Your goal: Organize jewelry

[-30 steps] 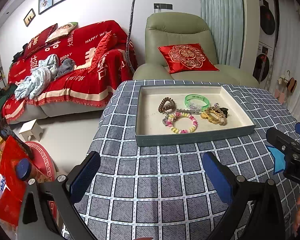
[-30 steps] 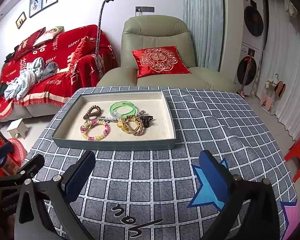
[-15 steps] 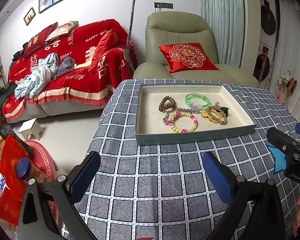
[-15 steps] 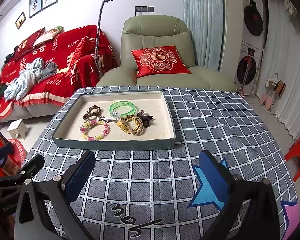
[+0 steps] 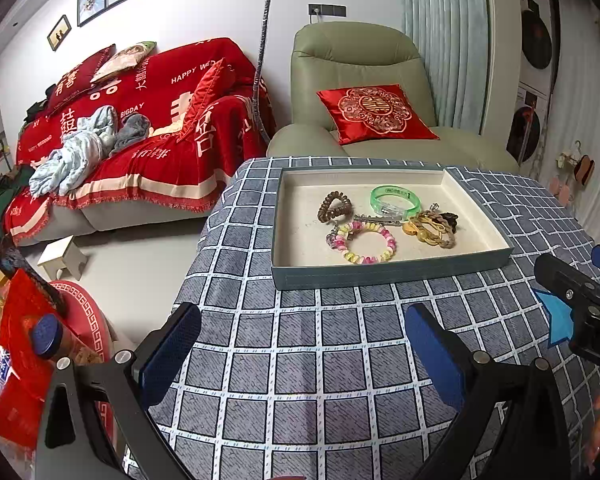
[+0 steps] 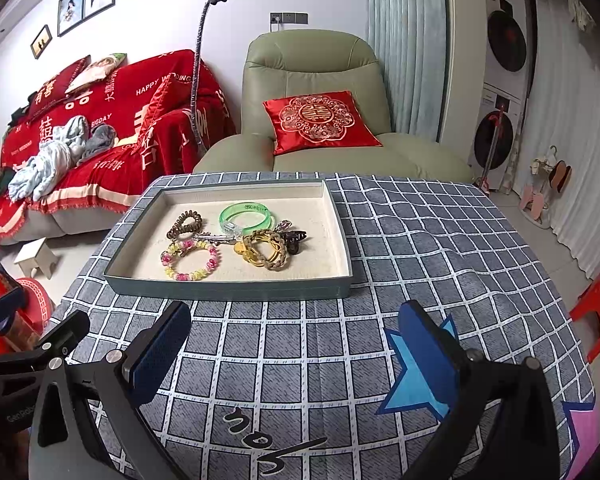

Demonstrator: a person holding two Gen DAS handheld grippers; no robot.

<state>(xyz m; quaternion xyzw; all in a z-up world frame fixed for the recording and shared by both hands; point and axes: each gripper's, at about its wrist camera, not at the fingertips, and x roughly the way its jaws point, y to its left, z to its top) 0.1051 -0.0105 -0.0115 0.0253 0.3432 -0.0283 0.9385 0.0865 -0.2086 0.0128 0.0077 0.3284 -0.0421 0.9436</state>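
Currently, both claws are held spread wide above the checked cloth of the bench (image 6: 440, 248), with nothing between their blue pads. Ahead of the left claw (image 5: 300, 344) and slightly to its right, a shallow grey tray (image 5: 388, 274) is seen, well apart from the fingertips. Ahead of the right claw (image 6: 296, 344) and slightly to its left, the same tray is found. Inside it, clustered together, are laid a green bangle (image 6: 246, 216), a brown coil hair tie (image 6: 185, 225), a pink and yellow beaded bracelet (image 6: 190, 260), a heap of gold braided bands (image 6: 266, 254), and a dark hair clip (image 6: 294, 237).
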